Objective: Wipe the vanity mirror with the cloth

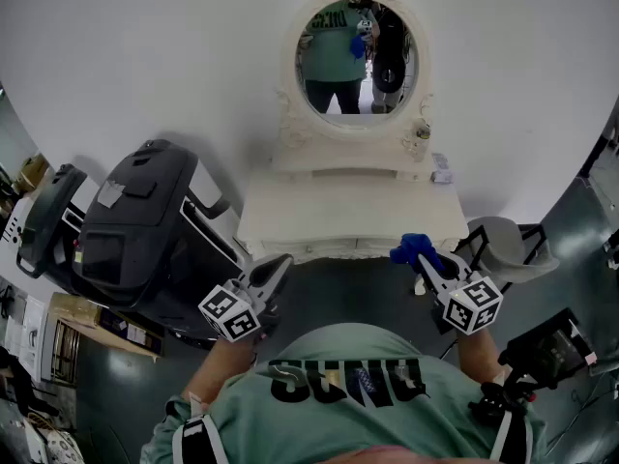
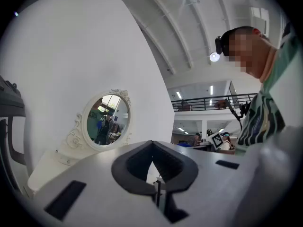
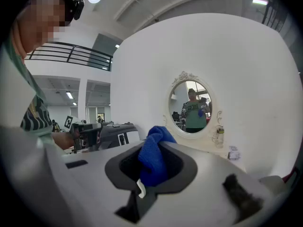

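at the far left of the head view stands a bulky dark grey and white machine point(image 1: 145, 230), just beside the left end of the white bench point(image 1: 348, 216). near its right side the left gripper point(image 1: 274, 267) hovers in front of the bench's near edge. in the left gripper view point(image 2: 152, 161) its jaws are pressed together with nothing between them, and they point towards the mirror from the left.

on the far side of the bench, against the white wall, the oval vanity mirror in an ornate white frame point(image 1: 354, 58) stands upright. its glass reflects a person in a green shirt point(image 1: 334, 51). a small bottle point(image 1: 422, 135) sits by the frame's right foot.

to the right, the right gripper point(image 1: 418, 257) is level with the left one, just near of the bench's front edge. its jaws are clamped on the blue cloth point(image 1: 414, 249). in the right gripper view the blue cloth point(image 3: 154, 160) fills the gap between the jaws point(image 3: 152, 167) and bunches up above their tips. the cloth is well apart from the mirror, which shows beyond it and to its right.

a grey chair point(image 1: 508, 245) stands at the bench's right end.
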`<state>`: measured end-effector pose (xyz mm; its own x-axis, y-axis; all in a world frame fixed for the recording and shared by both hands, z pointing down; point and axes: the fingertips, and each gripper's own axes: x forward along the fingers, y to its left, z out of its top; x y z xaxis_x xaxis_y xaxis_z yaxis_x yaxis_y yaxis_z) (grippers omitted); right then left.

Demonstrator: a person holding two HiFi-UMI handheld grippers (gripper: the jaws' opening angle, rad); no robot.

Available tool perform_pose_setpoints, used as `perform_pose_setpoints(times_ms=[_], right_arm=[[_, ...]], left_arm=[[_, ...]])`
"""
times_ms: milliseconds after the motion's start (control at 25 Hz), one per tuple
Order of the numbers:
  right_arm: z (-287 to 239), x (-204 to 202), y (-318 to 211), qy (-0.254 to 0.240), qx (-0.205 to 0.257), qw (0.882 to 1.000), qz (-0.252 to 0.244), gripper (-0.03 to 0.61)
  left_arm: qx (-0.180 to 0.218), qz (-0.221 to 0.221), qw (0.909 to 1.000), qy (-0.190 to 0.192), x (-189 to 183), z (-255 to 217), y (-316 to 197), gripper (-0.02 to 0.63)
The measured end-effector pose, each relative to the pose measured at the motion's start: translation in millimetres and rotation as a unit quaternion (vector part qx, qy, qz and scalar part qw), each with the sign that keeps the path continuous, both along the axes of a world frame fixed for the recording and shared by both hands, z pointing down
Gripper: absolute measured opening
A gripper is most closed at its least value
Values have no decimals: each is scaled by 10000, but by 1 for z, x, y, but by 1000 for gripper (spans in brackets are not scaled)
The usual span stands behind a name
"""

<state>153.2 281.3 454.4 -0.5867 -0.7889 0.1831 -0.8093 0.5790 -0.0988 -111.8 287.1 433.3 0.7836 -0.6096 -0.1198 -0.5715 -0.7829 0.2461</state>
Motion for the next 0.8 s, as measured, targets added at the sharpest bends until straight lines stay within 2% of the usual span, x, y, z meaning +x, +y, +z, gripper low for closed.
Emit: perform_pose_setpoints(times_ms=[280, 480, 800], right_arm=[[1, 19, -9, -70, -21, 10000, 5, 51], [1, 41, -17, -391, -133, 9991, -25, 52], [-1, 98, -24, -296, -120, 9994, -139, 52]], left_arm=[[-38, 65, 10000, -26, 22, 2, -12, 9], [-63, 105, 9999, -47, 46, 0, -25, 9], [-101, 187, 9998, -70, 113, -5, -43, 9]])
